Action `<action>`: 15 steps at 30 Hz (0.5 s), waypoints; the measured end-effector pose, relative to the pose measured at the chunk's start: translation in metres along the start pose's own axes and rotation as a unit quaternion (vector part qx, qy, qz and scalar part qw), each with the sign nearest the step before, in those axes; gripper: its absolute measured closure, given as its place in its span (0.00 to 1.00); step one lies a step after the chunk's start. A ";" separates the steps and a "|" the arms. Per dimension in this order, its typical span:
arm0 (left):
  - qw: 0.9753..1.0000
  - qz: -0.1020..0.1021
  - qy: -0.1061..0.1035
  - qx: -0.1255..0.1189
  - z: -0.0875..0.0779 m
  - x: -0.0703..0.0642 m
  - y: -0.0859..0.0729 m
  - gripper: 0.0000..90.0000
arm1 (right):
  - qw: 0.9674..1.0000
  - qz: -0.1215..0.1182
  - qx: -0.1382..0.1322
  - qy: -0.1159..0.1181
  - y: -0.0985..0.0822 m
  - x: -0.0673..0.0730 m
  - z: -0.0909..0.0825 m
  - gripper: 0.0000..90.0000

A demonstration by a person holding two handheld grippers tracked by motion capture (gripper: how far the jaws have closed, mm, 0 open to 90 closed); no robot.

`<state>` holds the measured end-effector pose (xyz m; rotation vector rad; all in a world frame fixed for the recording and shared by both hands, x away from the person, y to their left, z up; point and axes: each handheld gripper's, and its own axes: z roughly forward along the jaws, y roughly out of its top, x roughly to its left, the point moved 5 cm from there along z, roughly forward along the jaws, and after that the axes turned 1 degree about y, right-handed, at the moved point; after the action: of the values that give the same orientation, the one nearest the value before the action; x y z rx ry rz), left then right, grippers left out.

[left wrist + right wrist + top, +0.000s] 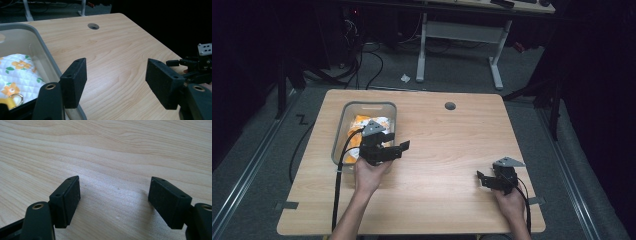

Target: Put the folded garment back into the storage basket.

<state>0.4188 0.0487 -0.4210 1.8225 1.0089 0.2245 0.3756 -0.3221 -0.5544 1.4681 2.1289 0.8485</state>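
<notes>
A grey plastic bin stands on the left part of the wooden table. In it lies a white quilted cloth with orange flowers. My left gripper hovers at the bin's near right corner, jaws pointing right over bare wood, open with nothing between them. The left gripper view looks past those open jaws at the bin's rim, the cloth and a yellow strap with a metal ring. My right gripper rests low at the near right, open over bare wood.
A round cable hole sits near the table's far edge. Beyond the table stand a white desk frame and cables on the floor. The left gripper view also catches the right gripper farther off.
</notes>
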 end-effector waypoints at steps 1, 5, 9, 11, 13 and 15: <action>1.000 0.001 -0.001 0.001 0.001 -0.001 0.000 0.37 | 1.000 0.000 0.000 0.000 0.000 0.000 0.000 0.29; 1.000 -0.001 -0.008 0.003 0.004 -0.006 -0.001 0.39 | 1.000 0.000 0.000 0.000 0.000 0.000 0.000 0.29; 1.000 0.006 -0.010 0.006 0.008 -0.012 -0.002 0.40 | 1.000 0.001 0.000 0.000 0.000 0.000 0.000 0.29; 1.000 0.009 -0.012 0.009 0.010 -0.014 -0.004 0.40 | 1.000 0.001 0.000 0.000 0.000 0.000 0.000 0.29; 1.000 0.010 -0.014 0.011 0.012 -0.016 -0.005 0.40 | 1.000 0.001 0.000 0.000 0.000 0.000 0.000 0.29; 1.000 0.010 -0.016 0.015 0.014 -0.018 -0.005 0.39 | 1.000 0.001 0.000 0.000 0.000 0.000 0.000 0.29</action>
<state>0.4124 0.0270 -0.4273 1.8580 0.9769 0.1942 0.3756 -0.3223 -0.5544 1.4694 2.1287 0.8493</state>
